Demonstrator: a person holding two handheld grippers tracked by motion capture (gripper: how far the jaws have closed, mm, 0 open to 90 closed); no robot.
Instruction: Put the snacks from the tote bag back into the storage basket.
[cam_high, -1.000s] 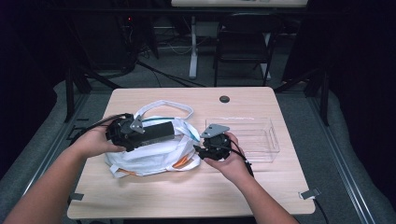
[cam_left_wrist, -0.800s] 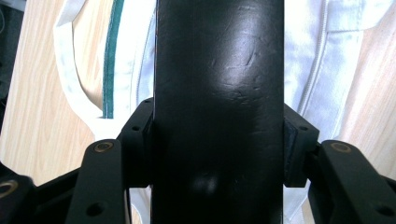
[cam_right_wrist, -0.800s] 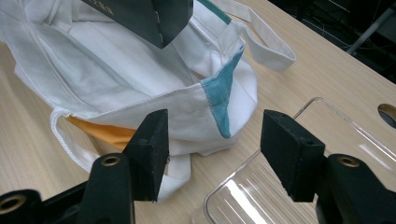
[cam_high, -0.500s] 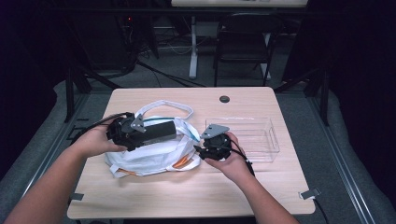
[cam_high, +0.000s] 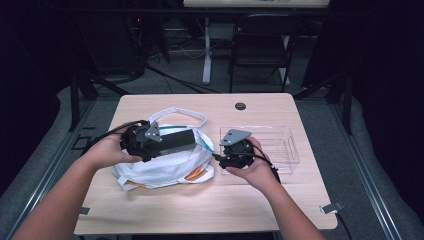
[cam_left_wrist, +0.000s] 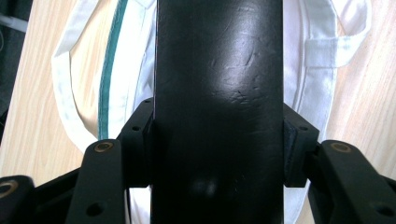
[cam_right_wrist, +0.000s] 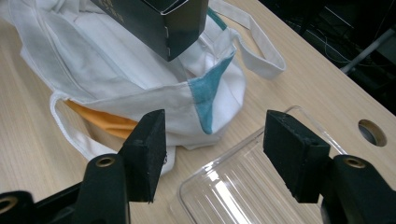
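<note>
Black box held over the white bag

The left gripper (cam_high: 150, 142) is clamped on a black box (cam_left_wrist: 219, 107) lying above the white bag (cam_high: 165, 165) on the table (cam_high: 200, 210). The right gripper (cam_right_wrist: 215, 154), jaws apart and just opening with nothing between them, hovers over the clear tray (cam_high: 285, 150) beside the bag.

Both forearms are showing bare in the lower half of the high view, with no sleeves reaching them. The left gripper (cam_high: 145, 141) and right gripper (cam_high: 235, 150) are looking black and blocky, each wearing a grey three-cornered plate on top and trailing a black cable. In the gripper views, matte black jaw arms are showing brass-coloured pivot pins, small screw holes and squared black pads (cam_right_wrist: 149, 151).
</note>
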